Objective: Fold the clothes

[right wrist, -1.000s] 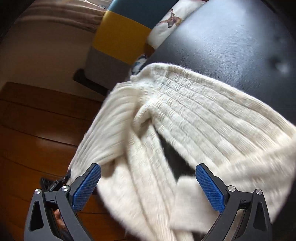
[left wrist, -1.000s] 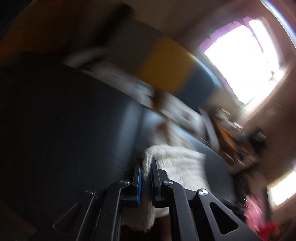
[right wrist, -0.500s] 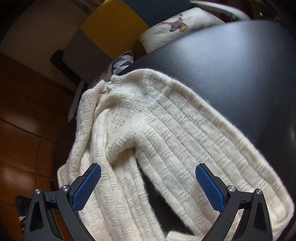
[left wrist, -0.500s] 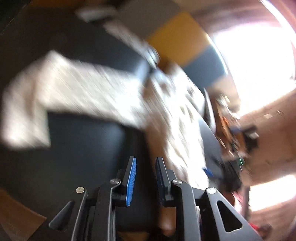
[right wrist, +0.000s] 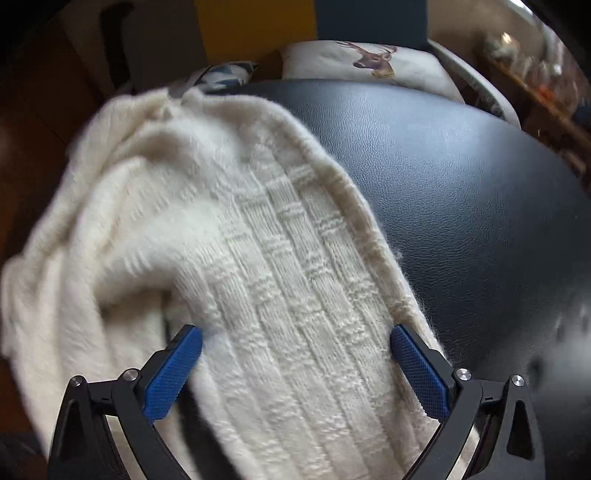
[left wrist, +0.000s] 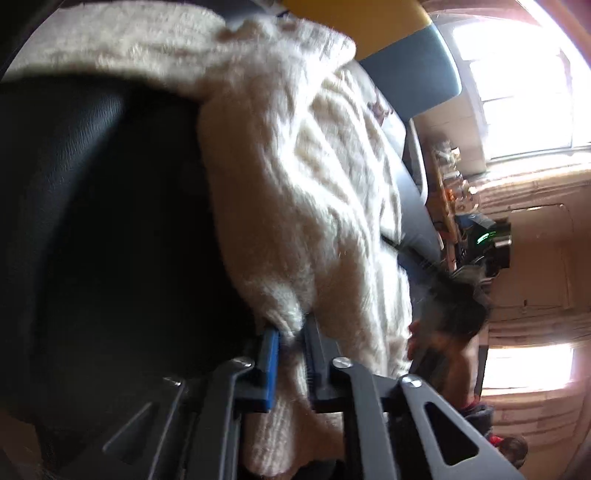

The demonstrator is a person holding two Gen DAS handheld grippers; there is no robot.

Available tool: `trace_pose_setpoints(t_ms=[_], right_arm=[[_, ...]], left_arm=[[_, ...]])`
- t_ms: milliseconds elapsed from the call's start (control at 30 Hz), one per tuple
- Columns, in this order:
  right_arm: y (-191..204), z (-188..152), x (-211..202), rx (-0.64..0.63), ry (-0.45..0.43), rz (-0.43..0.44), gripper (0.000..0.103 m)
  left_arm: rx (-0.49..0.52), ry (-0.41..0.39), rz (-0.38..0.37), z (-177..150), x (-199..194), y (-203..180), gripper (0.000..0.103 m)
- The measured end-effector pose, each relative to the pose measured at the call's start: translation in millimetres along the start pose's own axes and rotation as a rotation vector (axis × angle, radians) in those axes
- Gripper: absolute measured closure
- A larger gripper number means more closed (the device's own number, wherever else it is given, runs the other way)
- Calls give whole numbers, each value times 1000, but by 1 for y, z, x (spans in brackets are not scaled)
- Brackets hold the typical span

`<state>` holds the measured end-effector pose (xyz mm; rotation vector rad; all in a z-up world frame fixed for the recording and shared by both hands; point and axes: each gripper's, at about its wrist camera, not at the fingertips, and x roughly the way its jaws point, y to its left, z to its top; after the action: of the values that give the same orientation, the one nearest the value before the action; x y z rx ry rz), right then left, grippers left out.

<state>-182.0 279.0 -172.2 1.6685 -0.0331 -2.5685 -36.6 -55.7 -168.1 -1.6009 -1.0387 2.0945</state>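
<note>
A cream knitted sweater (right wrist: 280, 236) lies rumpled on a black leather surface (right wrist: 461, 192). In the right wrist view my right gripper (right wrist: 295, 354) is open wide. Its blue pads (right wrist: 173, 369) straddle a flat ribbed band of the knit, low over it. In the left wrist view the sweater (left wrist: 303, 177) runs up and away from my left gripper (left wrist: 291, 336), which is shut on a thick fold of the sweater's edge. The black surface (left wrist: 103, 221) fills the left of that view.
A deer-print pillow (right wrist: 369, 59) and a yellow and blue cushion (right wrist: 258, 26) stand behind the surface. Wooden floor (right wrist: 33, 103) lies off its left edge. A cluttered shelf (left wrist: 454, 192), bright windows and part of a person (left wrist: 454, 321) show at the right.
The left gripper held the knit a second ago, had nothing between its pads half a second ago, and now pinches a fold again. The right gripper stayed open and dropped closer to the sweater.
</note>
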Motion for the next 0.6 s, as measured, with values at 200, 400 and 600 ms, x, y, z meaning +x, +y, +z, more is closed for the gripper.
trace_pose_setpoints(t_ms=[200, 400, 600], right_arm=[[-43, -12, -6, 12, 21, -42, 0], [-102, -9, -21, 131, 40, -115, 0], [-66, -31, -95, 8, -108, 1, 0]], left_arm=[[-6, -179, 130, 36, -54, 29, 99], [-2, -201, 312, 51, -73, 53, 97], [79, -240, 209, 36, -95, 50, 88]])
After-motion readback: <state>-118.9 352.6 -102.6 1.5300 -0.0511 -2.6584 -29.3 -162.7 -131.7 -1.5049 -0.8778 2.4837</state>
